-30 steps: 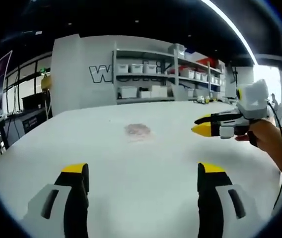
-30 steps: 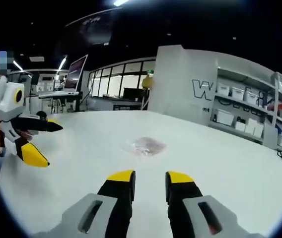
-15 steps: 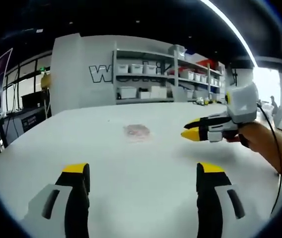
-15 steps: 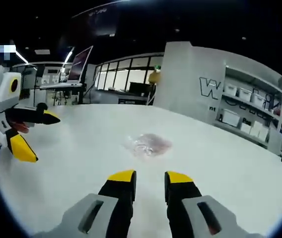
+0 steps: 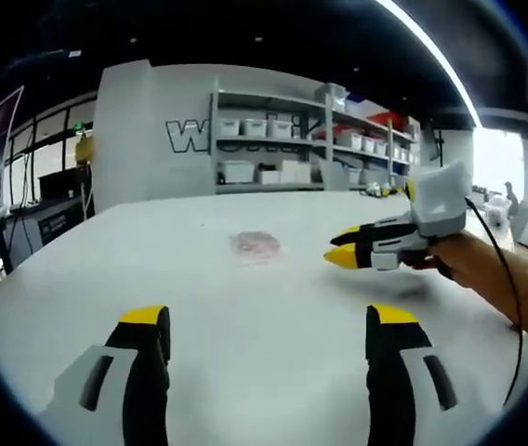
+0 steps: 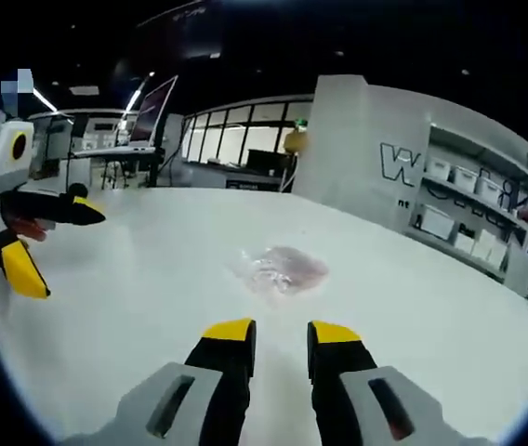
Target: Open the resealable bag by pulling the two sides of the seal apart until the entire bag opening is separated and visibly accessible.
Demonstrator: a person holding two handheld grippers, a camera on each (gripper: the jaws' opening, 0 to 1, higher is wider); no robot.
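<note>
A small clear resealable bag (image 5: 257, 245) with pinkish contents lies flat on the white table (image 5: 245, 297), well ahead of my left gripper (image 5: 267, 321). That gripper's jaws stand wide open with nothing between them. My right gripper (image 5: 346, 247) comes in from the right, held by a hand (image 5: 473, 265), and hovers right of the bag. In the right gripper view the bag (image 6: 283, 268) lies just ahead of my right gripper (image 6: 281, 332), whose jaws are a narrow gap apart and empty. The left gripper (image 6: 50, 240) hangs open at the left edge, above the table (image 6: 152, 279).
Shelves with white bins (image 5: 283, 149) stand behind the table's far edge, beside a grey wall with lettering (image 5: 190, 137). Desks and a monitor (image 6: 148, 116) stand beyond the table. A black cable (image 5: 515, 307) trails from the right gripper.
My right gripper has moved in towards the bag, which looks larger and nearer in its view. The left gripper has stayed almost still and open.
</note>
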